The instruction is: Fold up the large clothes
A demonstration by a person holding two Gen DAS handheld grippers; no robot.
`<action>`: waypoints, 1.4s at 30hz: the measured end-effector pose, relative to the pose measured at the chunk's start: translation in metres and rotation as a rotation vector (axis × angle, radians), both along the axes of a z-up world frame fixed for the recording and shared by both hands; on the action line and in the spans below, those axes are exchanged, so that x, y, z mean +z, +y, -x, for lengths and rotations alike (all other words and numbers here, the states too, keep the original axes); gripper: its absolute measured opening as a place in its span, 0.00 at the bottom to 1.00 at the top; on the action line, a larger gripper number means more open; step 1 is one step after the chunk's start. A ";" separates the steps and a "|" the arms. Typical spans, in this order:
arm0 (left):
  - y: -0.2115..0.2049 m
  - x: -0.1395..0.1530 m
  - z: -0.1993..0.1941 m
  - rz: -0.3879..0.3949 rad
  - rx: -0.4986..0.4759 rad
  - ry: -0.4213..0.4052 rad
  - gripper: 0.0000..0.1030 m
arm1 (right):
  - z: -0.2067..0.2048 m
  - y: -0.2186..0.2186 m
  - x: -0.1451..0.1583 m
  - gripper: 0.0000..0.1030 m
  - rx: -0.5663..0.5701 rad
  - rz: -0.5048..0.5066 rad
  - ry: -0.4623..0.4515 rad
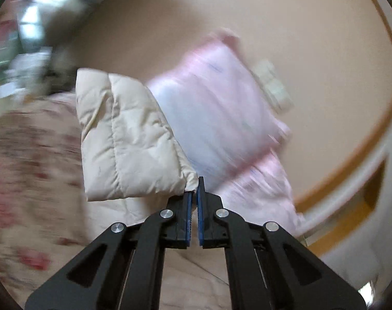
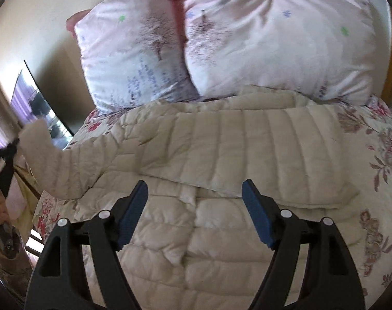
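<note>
Left wrist view shows the left tool (image 1: pixel 193 196) clamped on the cream puffer jacket's (image 2: pixel 221 160) sleeve cuff (image 1: pixel 189 180), lifted off the bed (image 2: pixel 376 139), so carry it flat across while the right tool (image 2: pixel 195 211), jaws apart, steadies the body.

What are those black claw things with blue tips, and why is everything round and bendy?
They are two hand-held grabbing tools, one in each of a person's hands. A small wide-eyed camera sits on each, which bends the picture. One picture looks along the left gripper: its fingers are shut on the cuff of a cream quilted puffy jacket's sleeve. The other looks along the right gripper, open and holding nothing, above the cream quilted puffy jacket. It lies on a flowery bedspread, in front of two pale pink pillows.
</note>
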State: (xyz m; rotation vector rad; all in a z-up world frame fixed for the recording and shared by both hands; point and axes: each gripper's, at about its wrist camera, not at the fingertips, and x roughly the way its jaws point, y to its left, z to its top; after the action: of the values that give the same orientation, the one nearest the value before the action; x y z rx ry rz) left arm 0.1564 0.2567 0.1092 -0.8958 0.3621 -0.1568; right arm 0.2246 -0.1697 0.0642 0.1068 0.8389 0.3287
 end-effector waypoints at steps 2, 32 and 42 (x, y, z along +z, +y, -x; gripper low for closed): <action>-0.032 0.007 -0.018 -0.026 -0.091 -0.014 0.02 | 0.000 -0.010 -0.002 0.73 -0.021 0.001 0.006; -0.130 -0.072 -0.020 -0.503 -0.412 0.266 0.76 | 0.008 0.088 -0.039 0.73 0.231 0.432 -0.126; -0.067 -0.116 0.022 -0.427 -0.294 0.383 0.76 | -0.034 0.114 -0.053 0.10 0.091 0.424 -0.115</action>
State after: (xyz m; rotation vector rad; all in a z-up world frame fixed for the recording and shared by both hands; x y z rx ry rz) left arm 0.1342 0.1894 -0.0068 -0.4416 0.8510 -0.1698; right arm 0.2582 -0.0553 0.0114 -0.3428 0.7843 0.2336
